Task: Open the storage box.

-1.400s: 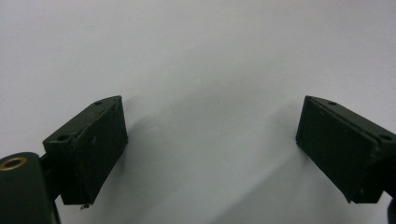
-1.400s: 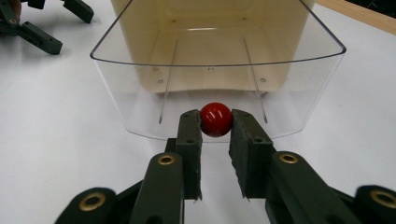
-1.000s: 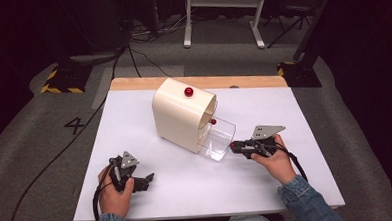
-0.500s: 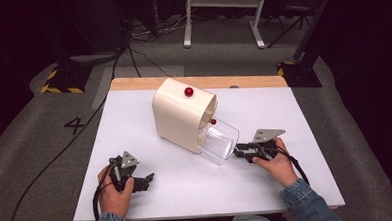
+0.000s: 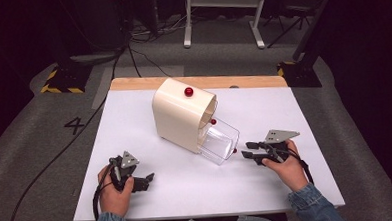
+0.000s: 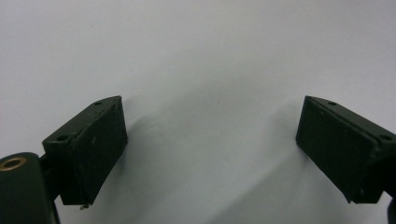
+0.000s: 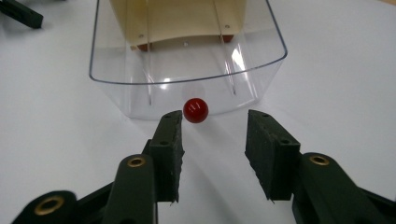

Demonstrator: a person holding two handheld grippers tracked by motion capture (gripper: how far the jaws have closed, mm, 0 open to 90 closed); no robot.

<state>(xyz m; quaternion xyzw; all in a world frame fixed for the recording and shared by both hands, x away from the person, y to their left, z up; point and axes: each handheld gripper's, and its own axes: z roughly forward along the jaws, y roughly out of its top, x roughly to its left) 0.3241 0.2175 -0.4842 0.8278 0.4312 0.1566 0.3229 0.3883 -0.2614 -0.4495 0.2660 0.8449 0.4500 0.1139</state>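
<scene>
I've got the clear drawer (image 5: 219, 142) pulled out of the cream dispenser (image 5: 181, 113) at its five o'clock — my right gripper (image 7: 212, 122), jaws just opening, stands off its red knob (image 7: 195, 110) empty, left gripper (image 6: 210, 140) spread idle — nothing loaded yet.

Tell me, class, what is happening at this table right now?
A person holds a tool in each hand at a white table. The right tool has just let its jaws open and sits just in front of the red knob of a clear drawer, which is pulled partway out of a cream box. Nothing is between its jaws. The left tool rests open on the table, apart from the box.
</scene>
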